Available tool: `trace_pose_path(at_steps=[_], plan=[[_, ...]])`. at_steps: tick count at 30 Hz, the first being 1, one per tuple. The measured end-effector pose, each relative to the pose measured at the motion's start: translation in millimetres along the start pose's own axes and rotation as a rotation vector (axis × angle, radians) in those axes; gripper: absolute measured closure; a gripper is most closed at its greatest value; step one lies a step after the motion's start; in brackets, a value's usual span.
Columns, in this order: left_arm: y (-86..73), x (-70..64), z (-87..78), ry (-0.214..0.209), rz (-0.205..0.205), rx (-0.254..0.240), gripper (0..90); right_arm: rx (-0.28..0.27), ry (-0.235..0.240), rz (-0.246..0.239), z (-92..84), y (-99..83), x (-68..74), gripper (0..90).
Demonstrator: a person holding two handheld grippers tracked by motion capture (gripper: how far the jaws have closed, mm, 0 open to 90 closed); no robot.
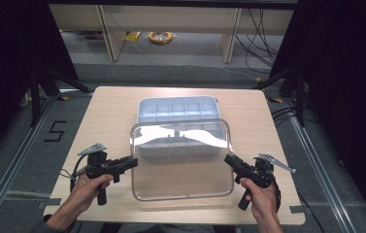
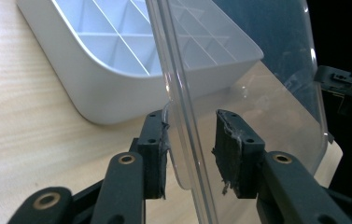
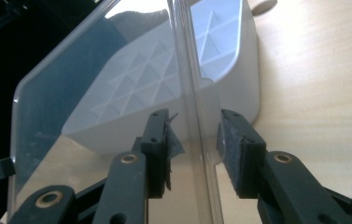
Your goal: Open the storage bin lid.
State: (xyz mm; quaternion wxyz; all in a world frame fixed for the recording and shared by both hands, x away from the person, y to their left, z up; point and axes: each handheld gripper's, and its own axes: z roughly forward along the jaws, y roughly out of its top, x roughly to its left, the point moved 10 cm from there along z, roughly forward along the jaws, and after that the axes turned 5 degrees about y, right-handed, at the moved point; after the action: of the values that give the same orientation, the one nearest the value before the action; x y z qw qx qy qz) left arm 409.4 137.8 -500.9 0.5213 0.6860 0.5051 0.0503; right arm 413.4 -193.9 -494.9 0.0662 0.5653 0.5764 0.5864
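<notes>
A clear plastic lid (image 1: pixel 180 165) hangs just above the wooden table (image 1: pixel 112 111), its far edge overlapping a white compartment tray (image 1: pixel 178 109). My left gripper (image 1: pixel 134 161) is shut on the lid's left rim and my right gripper (image 1: pixel 227 158) on its right rim. In the left gripper view the black jaws (image 2: pixel 190 149) straddle the lid's edge (image 2: pixel 257 93), with the tray (image 2: pixel 117 88) behind. The right gripper view has the jaws (image 3: pixel 194 144) clamping the opposite rim of the lid (image 3: pixel 94 79), beside the tray's corner (image 3: pixel 239 56).
The tray sits at the table's middle-back. Bare wood lies left and right of it. Beyond the far edge are grey floor, desk legs and a yellow cable coil (image 1: pixel 160 37). Dark curtains flank both sides.
</notes>
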Motion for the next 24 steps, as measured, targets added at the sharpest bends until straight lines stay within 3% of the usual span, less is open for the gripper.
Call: trace_pose_path(at_steps=[6,11,12,17,18,19,20,21,22,24], plan=[[-13.0,-0.2,-4.7,-0.026,-0.007,0.021,63.8,0.023,-0.024,0.013,-3.2,-16.8,-3.7,64.3],[-20.1,6.3,-5.1,-0.003,-0.016,0.019,63.6,0.046,-0.021,0.017,-3.4,-28.1,-0.3,64.5],[-22.8,7.1,-5.1,-0.004,-0.019,0.034,63.4,0.05,-0.023,-0.002,-4.0,-29.8,-0.4,64.4],[-32.3,8.1,-4.3,-0.004,-0.015,0.054,63.5,0.072,-0.032,0.023,-7.1,-37.4,2.1,64.4],[-33.6,7.9,-4.4,-0.002,-0.011,0.058,63.5,0.059,-0.047,-0.015,-7.2,-37.2,-2.2,64.3],[-34.3,7.6,-4.2,0.005,-0.015,0.055,63.4,0.062,-0.027,-0.012,-8.6,-38.6,-0.7,64.4],[-35.3,7.2,-4.0,0.0,-0.015,0.054,63.4,0.065,-0.031,0.033,-9.7,-40.3,1.8,64.3],[-37.0,6.6,-4.5,-0.005,-0.014,0.063,63.4,0.075,-0.04,0.041,-11.5,-42.0,2.1,64.3],[-39.9,5.7,-4.4,-0.007,-0.015,0.069,63.3,0.07,-0.034,-0.002,-12.7,-43.6,-0.7,64.2],[-43.7,4.9,-4.3,-0.01,-0.008,0.081,63.3,0.075,-0.052,0.0,-15.4,-46.0,-1.6,64.0]])
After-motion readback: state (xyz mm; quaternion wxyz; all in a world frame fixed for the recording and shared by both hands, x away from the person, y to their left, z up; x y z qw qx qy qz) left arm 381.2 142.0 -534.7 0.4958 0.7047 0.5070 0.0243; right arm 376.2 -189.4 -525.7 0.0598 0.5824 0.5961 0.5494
